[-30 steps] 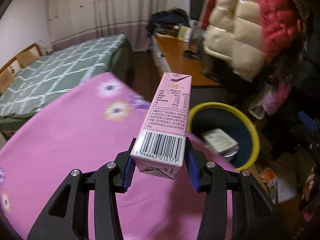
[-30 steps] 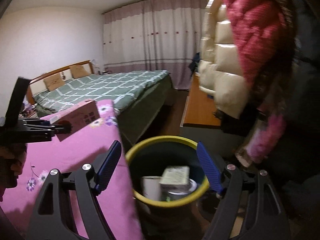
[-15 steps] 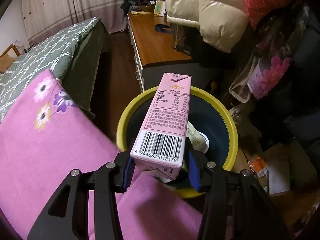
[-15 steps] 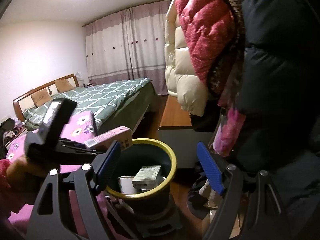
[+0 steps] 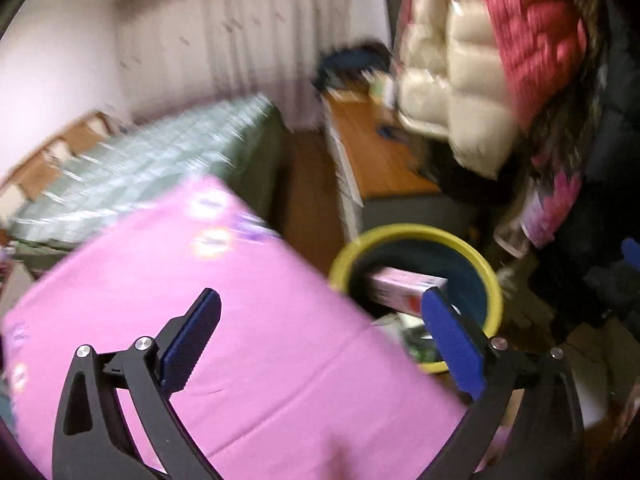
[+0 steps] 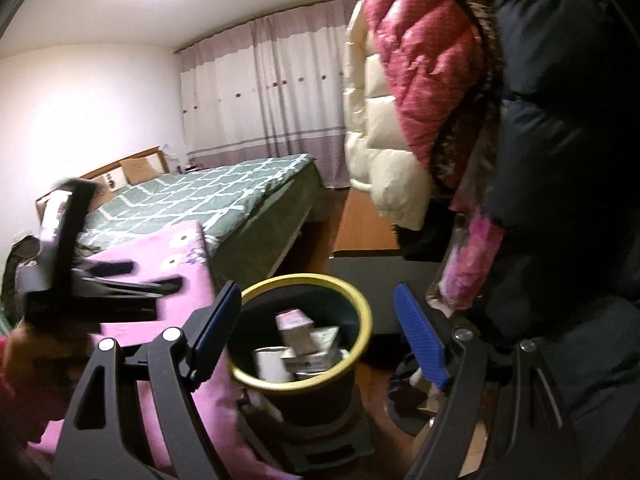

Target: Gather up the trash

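Carton inside bin; my left gripper and right gripper gape empty; further trash unseen.

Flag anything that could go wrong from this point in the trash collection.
The pink carton lies on top of the other trash in the yellow-rimmed bin, so more items may pile up or spill. The open left gripper is motion-blurred above the pink cover; a fast swing could clip the rim.
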`<state>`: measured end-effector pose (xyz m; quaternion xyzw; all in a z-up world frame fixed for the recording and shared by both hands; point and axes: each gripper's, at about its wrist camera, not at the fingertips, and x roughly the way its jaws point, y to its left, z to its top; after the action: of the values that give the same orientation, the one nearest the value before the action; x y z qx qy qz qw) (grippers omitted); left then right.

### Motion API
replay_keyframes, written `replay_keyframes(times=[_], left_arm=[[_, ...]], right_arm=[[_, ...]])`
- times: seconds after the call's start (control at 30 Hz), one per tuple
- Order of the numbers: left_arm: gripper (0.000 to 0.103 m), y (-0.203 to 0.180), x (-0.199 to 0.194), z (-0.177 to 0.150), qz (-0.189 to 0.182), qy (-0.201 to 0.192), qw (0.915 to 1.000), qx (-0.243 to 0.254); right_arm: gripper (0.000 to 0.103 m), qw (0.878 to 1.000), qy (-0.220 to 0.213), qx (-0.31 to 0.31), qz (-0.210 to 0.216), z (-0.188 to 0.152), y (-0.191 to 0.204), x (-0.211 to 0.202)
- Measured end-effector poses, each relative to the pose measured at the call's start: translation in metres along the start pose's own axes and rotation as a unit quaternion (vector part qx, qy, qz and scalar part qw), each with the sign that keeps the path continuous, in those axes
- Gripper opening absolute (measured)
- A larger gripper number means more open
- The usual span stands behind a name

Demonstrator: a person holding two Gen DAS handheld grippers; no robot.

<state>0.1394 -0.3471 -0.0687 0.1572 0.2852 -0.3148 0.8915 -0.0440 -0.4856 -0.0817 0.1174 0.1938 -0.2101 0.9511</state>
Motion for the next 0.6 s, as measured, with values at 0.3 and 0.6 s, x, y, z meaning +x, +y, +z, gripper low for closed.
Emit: replay_keyframes(times=[0.3,0.6], left_arm=[[0.098,0.115,-0.134,-0.071,0.189,-0.055,0.9729,-0.122],[0.098,0.172,-0.214,-0.143,0.248,-0.044,0.9396,-0.231]], right_arm=[[0.076,0.997,-0.002,-0.052,0.063,0.009,0.066,-0.005],[0.083,0.991,-0.001,-0.089,0.099,0.013,0.121,-0.019]])
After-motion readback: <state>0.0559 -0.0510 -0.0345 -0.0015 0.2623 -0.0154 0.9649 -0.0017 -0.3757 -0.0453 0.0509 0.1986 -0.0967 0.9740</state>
